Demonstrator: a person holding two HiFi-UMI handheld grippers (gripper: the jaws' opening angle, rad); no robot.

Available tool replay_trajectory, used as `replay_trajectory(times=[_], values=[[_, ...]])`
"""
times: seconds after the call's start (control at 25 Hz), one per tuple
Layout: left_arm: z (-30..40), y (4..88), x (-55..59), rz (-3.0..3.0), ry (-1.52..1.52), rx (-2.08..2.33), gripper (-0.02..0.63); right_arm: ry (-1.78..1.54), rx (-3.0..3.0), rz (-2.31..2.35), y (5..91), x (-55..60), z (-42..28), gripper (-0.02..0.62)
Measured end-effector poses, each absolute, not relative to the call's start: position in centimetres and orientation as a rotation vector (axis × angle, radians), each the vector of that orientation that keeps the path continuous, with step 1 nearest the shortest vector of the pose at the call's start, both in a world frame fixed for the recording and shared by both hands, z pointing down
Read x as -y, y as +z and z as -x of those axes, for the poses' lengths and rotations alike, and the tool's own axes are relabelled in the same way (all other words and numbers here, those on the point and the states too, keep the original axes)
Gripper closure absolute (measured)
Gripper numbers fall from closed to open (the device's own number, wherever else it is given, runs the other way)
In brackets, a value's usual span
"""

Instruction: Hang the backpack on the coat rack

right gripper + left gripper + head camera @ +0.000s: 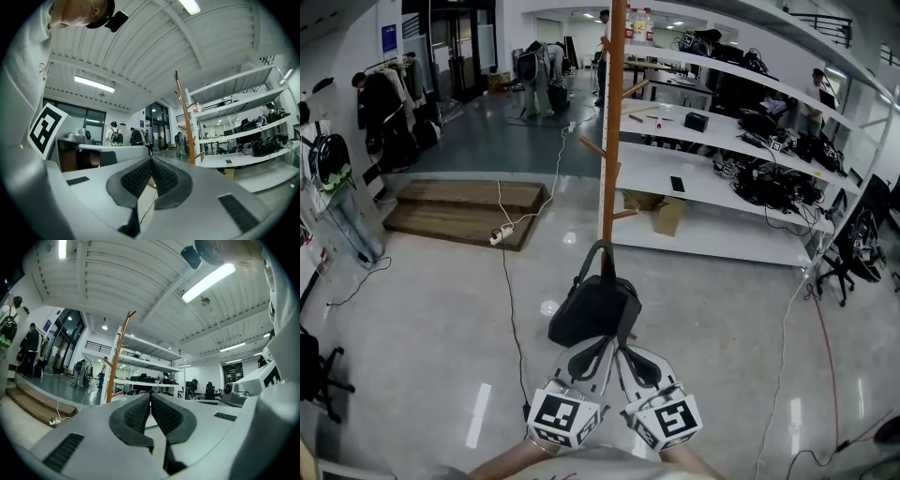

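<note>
The black backpack [593, 311] is hovering just in front of the wooden coat rack [611, 141], its carry loop pointing far toward the pole and its long axis running near to far. The left gripper [602, 345] and right gripper [624, 351] are meeting its near edge, both claws pressed together. A glossy pale floor [712, 319] is spreading beneath, with white shelves [712, 178] standing to the right and a wooden platform [464, 211] lying far left.
</note>
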State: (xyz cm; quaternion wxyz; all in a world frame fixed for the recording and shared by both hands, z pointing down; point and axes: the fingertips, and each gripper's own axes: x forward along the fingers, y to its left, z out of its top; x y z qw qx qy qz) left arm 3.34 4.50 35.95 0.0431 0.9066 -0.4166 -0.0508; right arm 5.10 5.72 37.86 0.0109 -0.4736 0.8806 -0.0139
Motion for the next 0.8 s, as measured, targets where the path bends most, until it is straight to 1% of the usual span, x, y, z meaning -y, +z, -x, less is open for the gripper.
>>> replay_trajectory(times=[0.4, 0.8], values=[[-1.6, 36.0, -5.4, -2.755, -0.186, 1.287, 0.584, -0.023, -2.761, 1.458, 37.8, -7.0, -3.1, 0.577], [-1.4, 36.1, -5.9, -2.754, -0.183, 1.276, 0.584, 0.014, -2.737, 1.477, 37.1, -7.6, -3.1, 0.577]])
